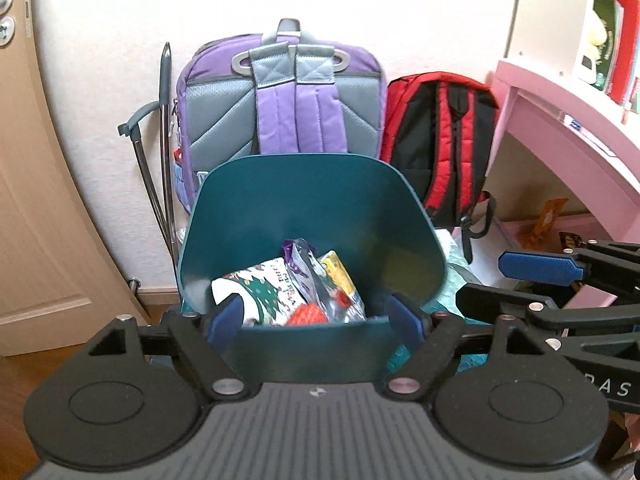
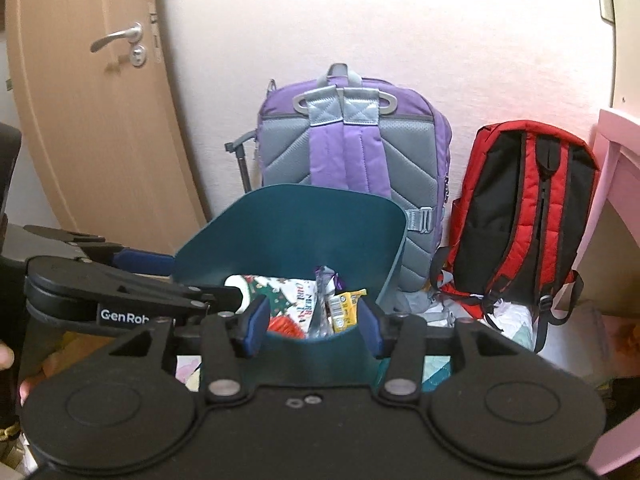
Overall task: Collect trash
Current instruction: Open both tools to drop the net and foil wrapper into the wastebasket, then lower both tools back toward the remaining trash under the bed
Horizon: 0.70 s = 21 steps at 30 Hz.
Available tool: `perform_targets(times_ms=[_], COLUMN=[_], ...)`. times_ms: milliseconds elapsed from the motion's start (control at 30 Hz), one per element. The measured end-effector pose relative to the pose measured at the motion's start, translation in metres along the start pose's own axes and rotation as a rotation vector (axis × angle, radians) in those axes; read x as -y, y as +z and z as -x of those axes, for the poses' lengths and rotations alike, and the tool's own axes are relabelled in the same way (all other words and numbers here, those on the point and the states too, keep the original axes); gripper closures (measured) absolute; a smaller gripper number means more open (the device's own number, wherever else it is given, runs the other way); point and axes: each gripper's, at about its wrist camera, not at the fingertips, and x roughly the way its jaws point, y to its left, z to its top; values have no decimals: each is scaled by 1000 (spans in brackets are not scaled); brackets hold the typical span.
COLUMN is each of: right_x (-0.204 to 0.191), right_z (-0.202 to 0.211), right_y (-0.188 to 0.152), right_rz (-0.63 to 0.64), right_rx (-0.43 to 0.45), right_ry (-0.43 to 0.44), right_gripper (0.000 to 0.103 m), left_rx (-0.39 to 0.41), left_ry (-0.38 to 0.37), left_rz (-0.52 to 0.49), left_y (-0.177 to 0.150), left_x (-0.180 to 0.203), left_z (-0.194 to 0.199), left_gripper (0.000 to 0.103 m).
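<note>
Left wrist view: left gripper (image 1: 316, 318) spread wide, empty, teal bin (image 1: 404, 232) just ahead with wrappers (image 1: 296, 288) inside. Right wrist view: right gripper (image 2: 314, 322) released too. Drop looks done; next, find more trash

Bright, soft daylight in both fisheye views, strongly bent at the edges.

The white wall (image 1: 120, 80) is nearly blown out, with a pinkish cast toward the upper right. Shadows are faint and diffuse. The door (image 2: 92, 128) and pink desk (image 1: 560, 96) curve with lens distortion, and the frame corners go black. Fine texture looks slightly soft and smeared throughout, with the purple backpack (image 2: 352, 140) a little blurred.
</note>
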Motion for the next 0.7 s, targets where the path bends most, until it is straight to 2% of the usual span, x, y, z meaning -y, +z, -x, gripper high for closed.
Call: perform_targets(times_ms=[267, 333, 600, 633, 700], right_x=[-8, -9, -8, -7, -4], right_z=[41, 49, 56, 54, 47], right_y=[-23, -32, -85, -93, -111], right_rz=[2, -6, -24, -32, -45], right_rx=[5, -3, -63, -77, -106], right_ry=[32, 47, 95, 102, 107], right_gripper=[53, 53, 53, 53, 53], left_rx=[39, 39, 19, 16, 7], left_ry=[-37, -48, -99, -109, -134], left_rz=[-3, -4, 5, 5, 13], left_y=[-28, -37, -84, -91, -108], left_x=[7, 8, 7, 6, 3], left_z=[45, 53, 63, 61, 55], left_gripper=[22, 19, 17, 16, 2])
